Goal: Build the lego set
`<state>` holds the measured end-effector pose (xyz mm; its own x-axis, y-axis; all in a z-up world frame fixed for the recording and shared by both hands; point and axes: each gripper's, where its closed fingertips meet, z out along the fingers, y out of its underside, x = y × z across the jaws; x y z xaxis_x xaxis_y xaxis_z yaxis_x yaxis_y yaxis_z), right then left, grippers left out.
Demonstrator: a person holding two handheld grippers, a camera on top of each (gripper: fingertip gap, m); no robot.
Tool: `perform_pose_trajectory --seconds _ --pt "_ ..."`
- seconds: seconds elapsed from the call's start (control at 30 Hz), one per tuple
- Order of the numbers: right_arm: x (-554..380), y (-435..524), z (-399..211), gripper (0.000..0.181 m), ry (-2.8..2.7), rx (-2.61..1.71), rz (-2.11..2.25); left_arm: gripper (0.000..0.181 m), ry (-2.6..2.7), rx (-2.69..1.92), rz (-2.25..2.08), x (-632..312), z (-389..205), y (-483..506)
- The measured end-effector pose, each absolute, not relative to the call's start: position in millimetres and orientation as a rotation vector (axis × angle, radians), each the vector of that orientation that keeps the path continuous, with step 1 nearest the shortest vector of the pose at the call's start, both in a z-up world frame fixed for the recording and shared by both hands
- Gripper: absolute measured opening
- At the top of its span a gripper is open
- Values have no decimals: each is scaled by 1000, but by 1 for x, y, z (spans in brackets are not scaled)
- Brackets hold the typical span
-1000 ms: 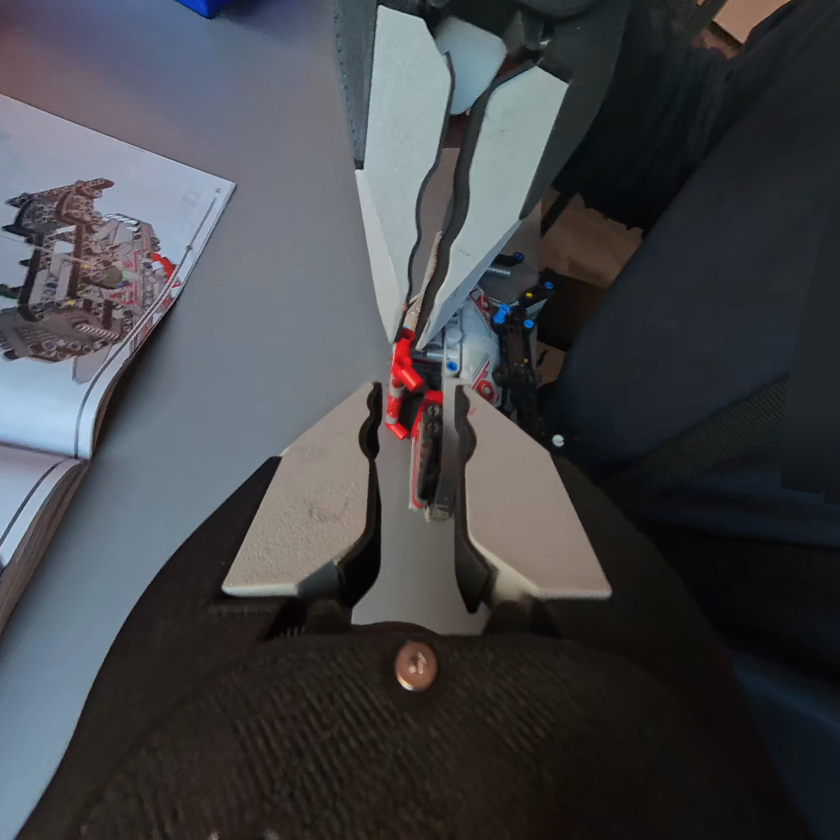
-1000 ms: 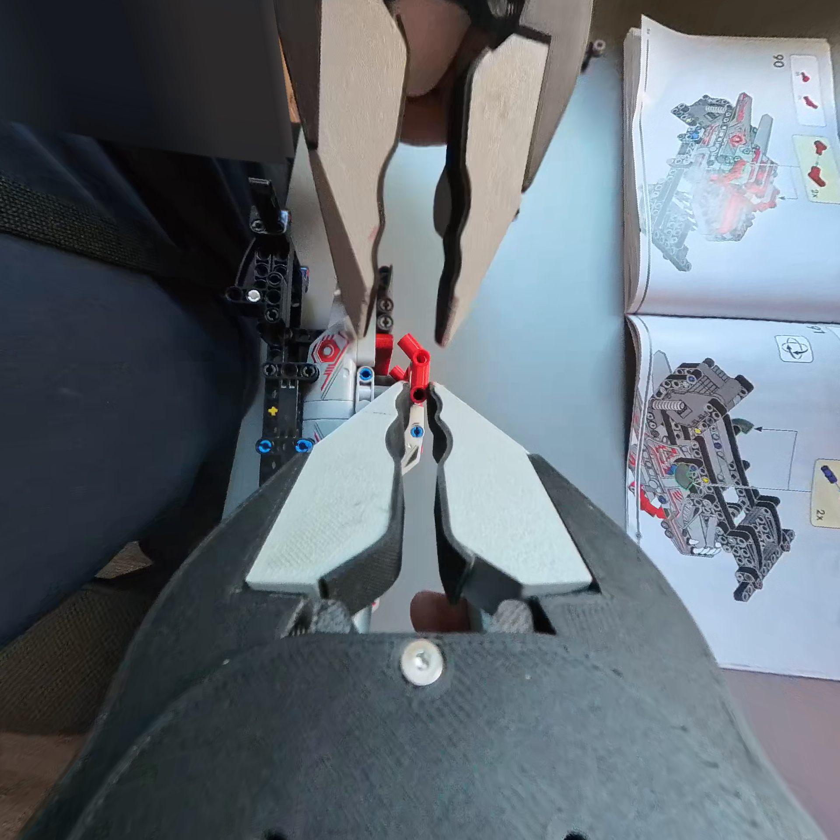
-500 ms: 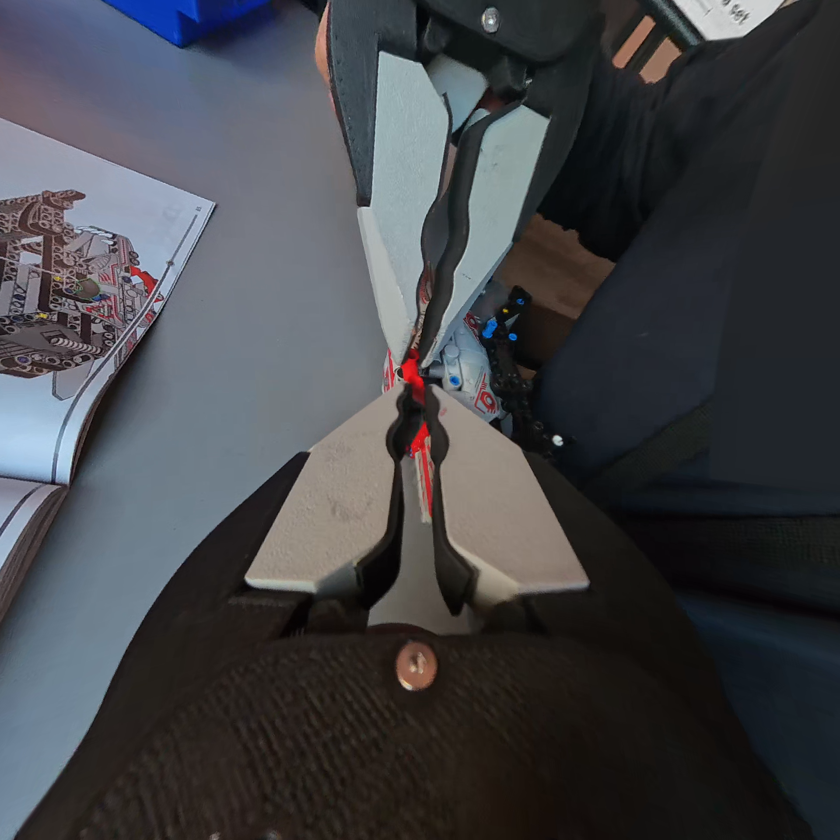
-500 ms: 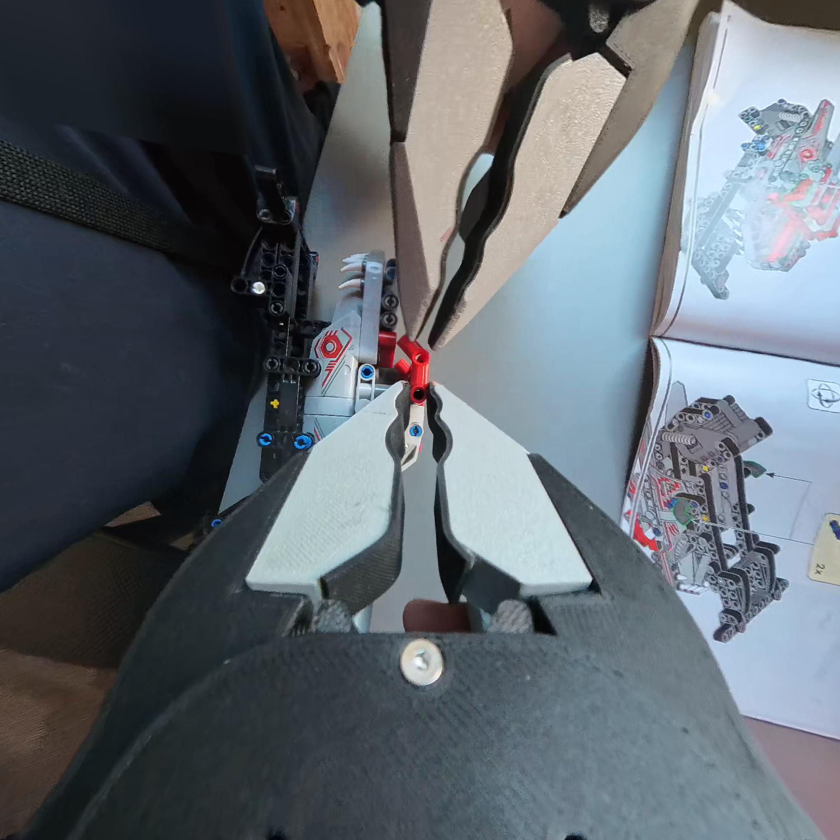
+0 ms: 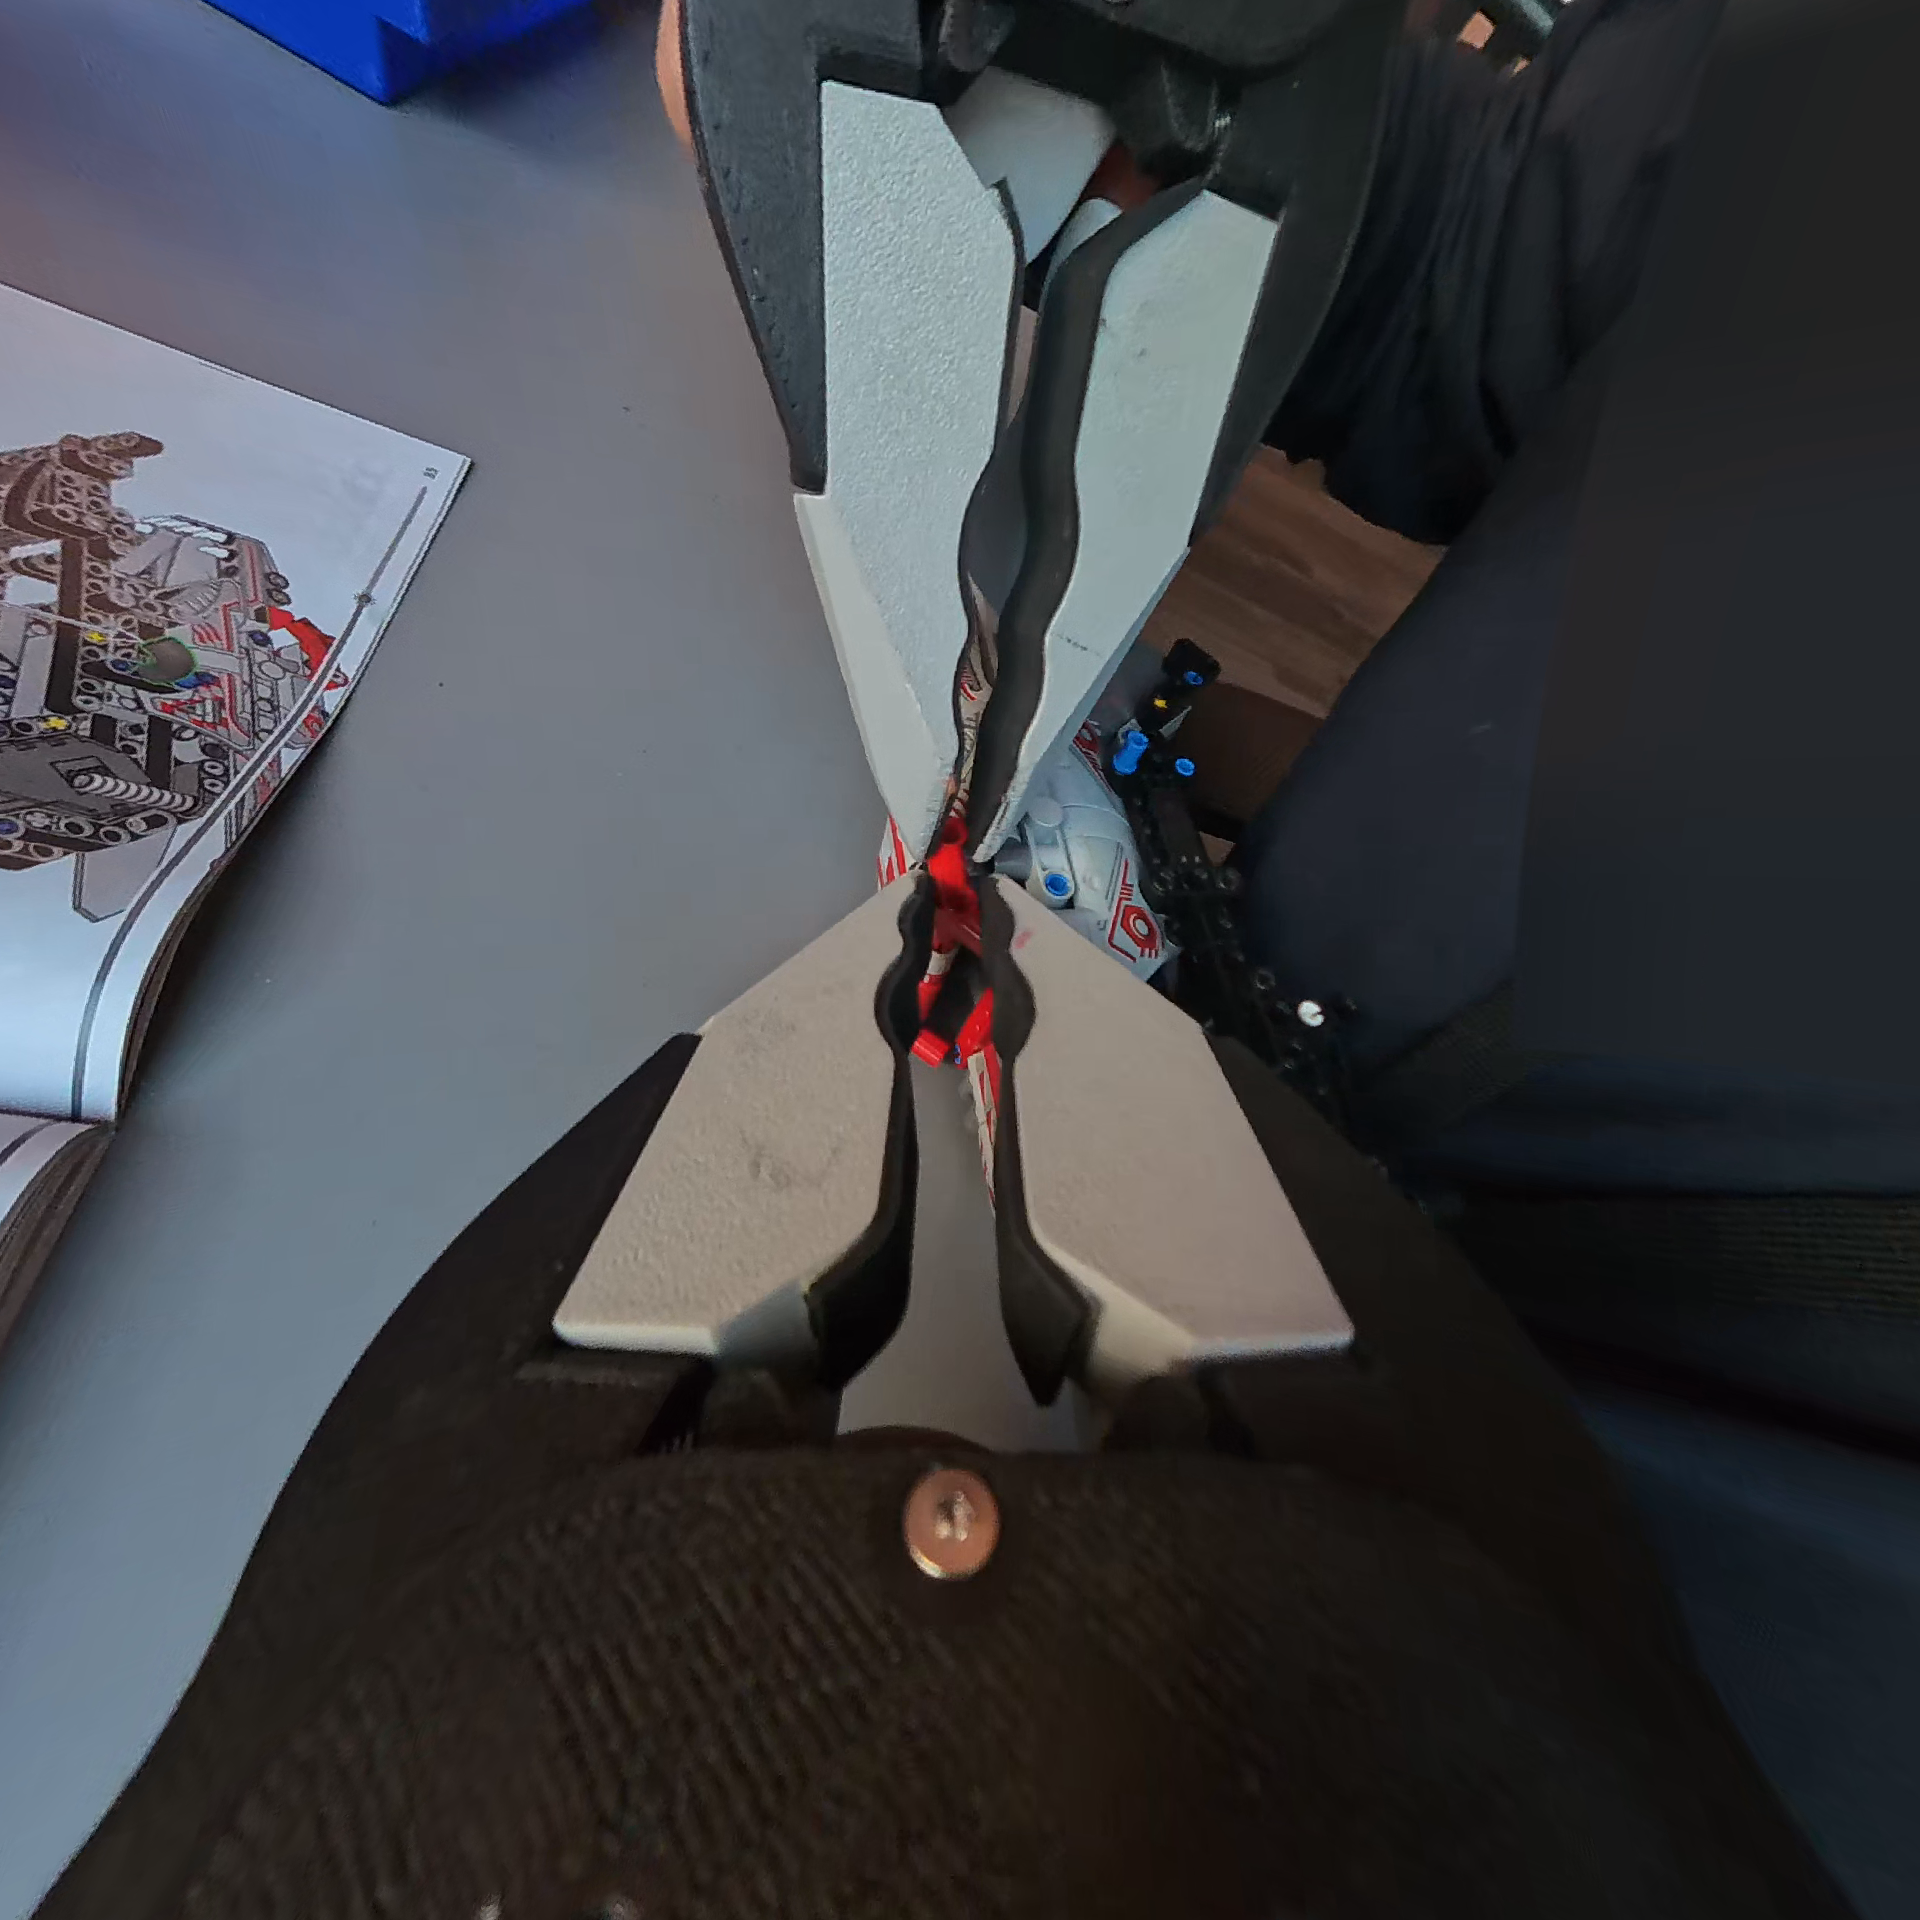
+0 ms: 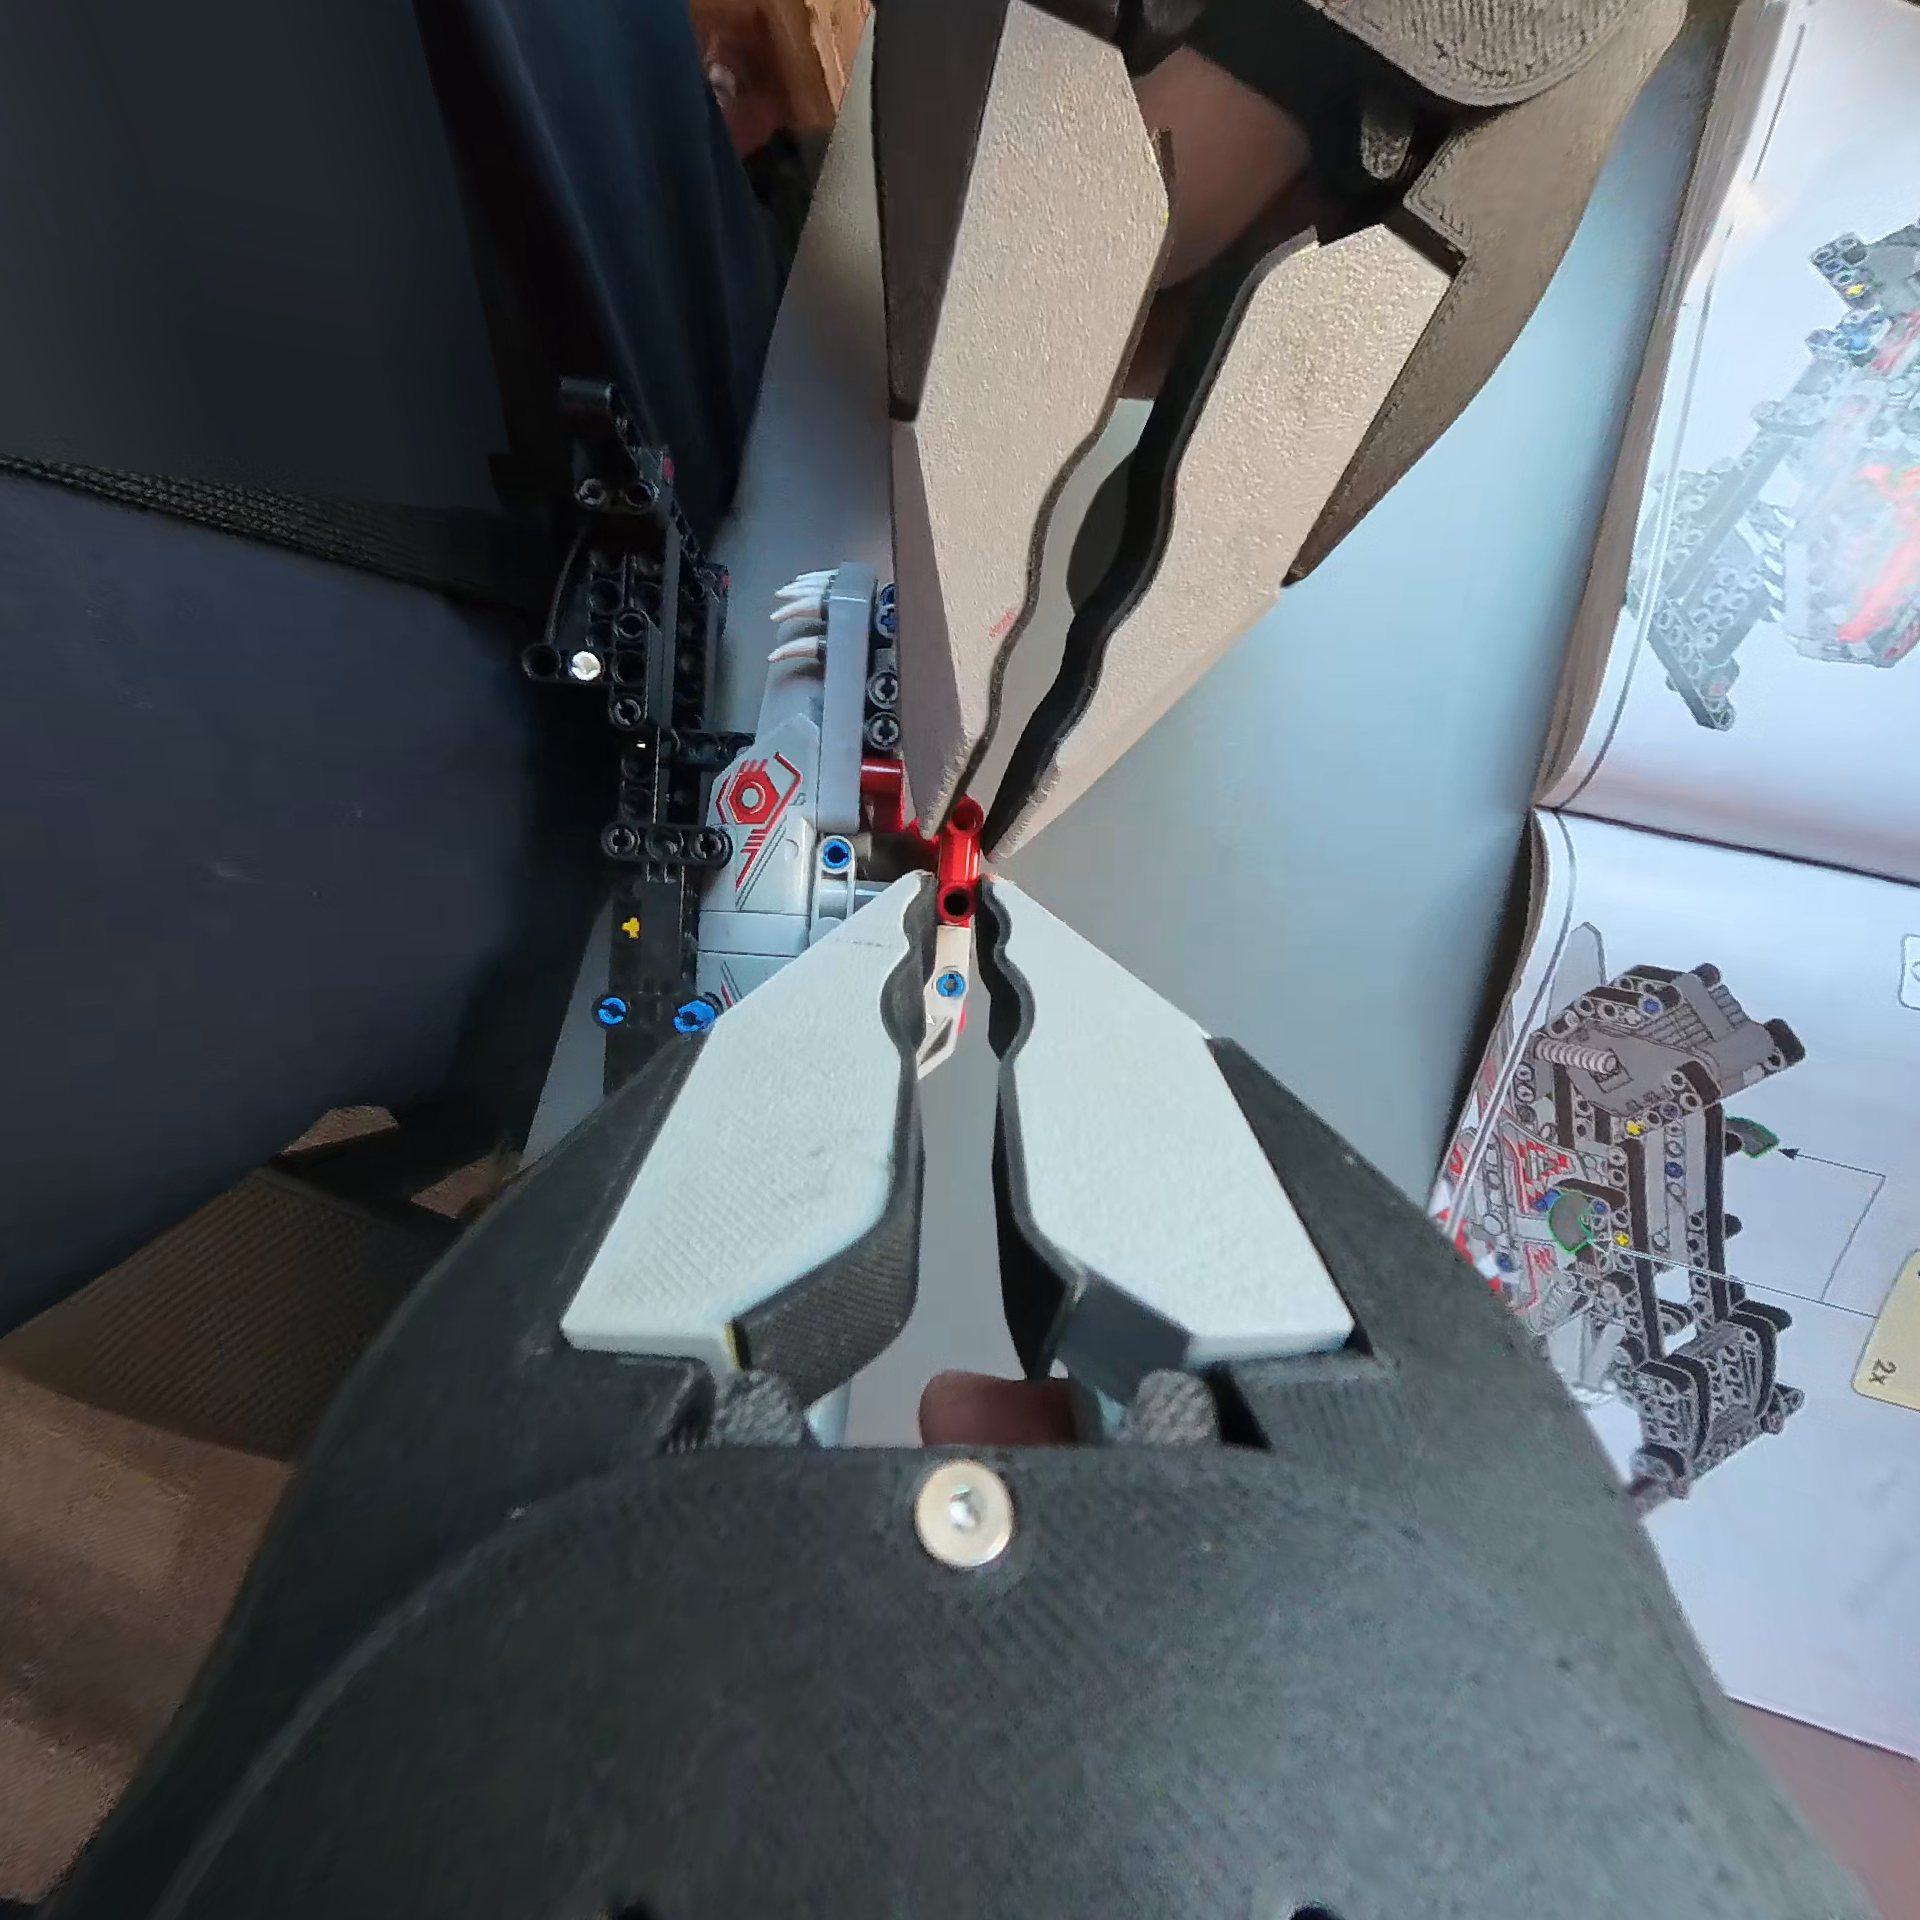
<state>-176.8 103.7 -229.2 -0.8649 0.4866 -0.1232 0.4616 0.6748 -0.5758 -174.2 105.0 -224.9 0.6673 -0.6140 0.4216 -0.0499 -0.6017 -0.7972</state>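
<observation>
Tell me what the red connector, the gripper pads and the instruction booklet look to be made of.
Red connector: hard moulded plastic, glossy highlights. Pads: black rubber or foam, matte, wavy edge; hard to say which. Instruction booklet: printed paper, faint sheen, pages curving at the spine.

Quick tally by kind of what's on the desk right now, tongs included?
Tongs: 2, left, right
Lego model, partly built: 1
Red connector piece: 1
Instruction booklet, open: 1
Blue bin, only a corner shows: 1
Total: 6

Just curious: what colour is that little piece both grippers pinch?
Red piece, clearest in the right wrist view.
</observation>
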Motion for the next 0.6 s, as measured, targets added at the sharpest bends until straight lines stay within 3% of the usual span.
perform_pose_trajectory --seconds 0.6 --pt "-180 102 -230 4 -2814 -843 976 5 502 -2106 -836 -176 -225 106"
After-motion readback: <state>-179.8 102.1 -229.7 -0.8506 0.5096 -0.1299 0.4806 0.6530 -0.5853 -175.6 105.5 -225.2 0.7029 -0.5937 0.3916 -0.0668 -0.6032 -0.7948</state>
